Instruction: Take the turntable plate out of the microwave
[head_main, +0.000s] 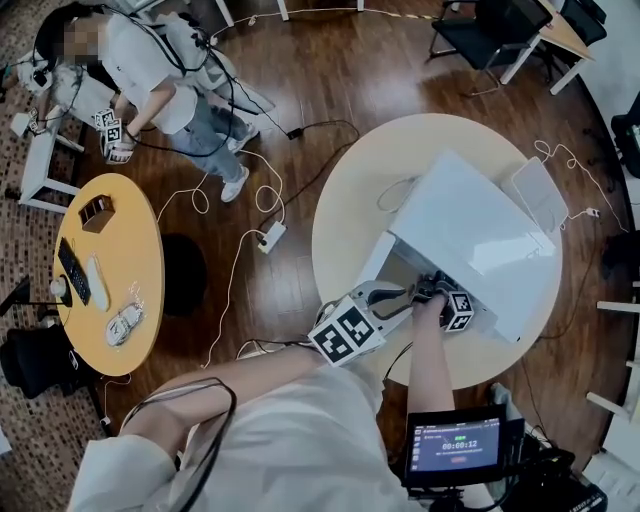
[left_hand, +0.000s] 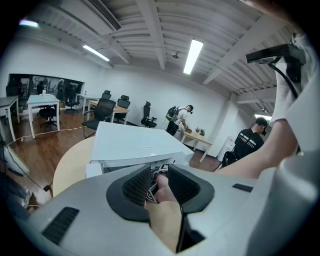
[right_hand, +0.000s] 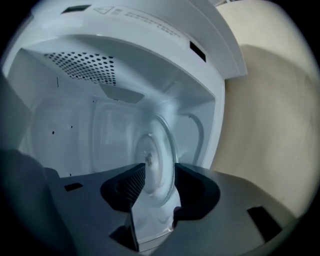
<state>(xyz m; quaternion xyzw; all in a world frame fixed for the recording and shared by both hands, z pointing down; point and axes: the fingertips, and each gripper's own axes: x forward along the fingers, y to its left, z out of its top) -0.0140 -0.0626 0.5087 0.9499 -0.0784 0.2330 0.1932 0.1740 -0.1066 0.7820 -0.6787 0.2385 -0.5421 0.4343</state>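
1. A round beige table (head_main: 345, 200) stands on a dark wooden floor and carries the task's things.
2. A white microwave (head_main: 470, 225) sits on that table with its front open toward the person. Its pale cavity fills the right gripper view.
3. The left gripper (left_hand: 159, 177) hangs just in front of the microwave's opening. Its jaws stand a narrow gap apart and clamp nothing. Through the gap, the left gripper view shows the person's right hand (left_hand: 161, 192) farther ahead.
4. The right gripper (right_hand: 155, 177) reaches into the cavity. Its jaws stand wide apart, one on each side of the near rim of the plate, and the pads do not visibly press on it.
5. The turntable plate (right_hand: 156, 155), clear glass, is still inside the microwave, low in the cavity, with its near edge between the right gripper's jaws.
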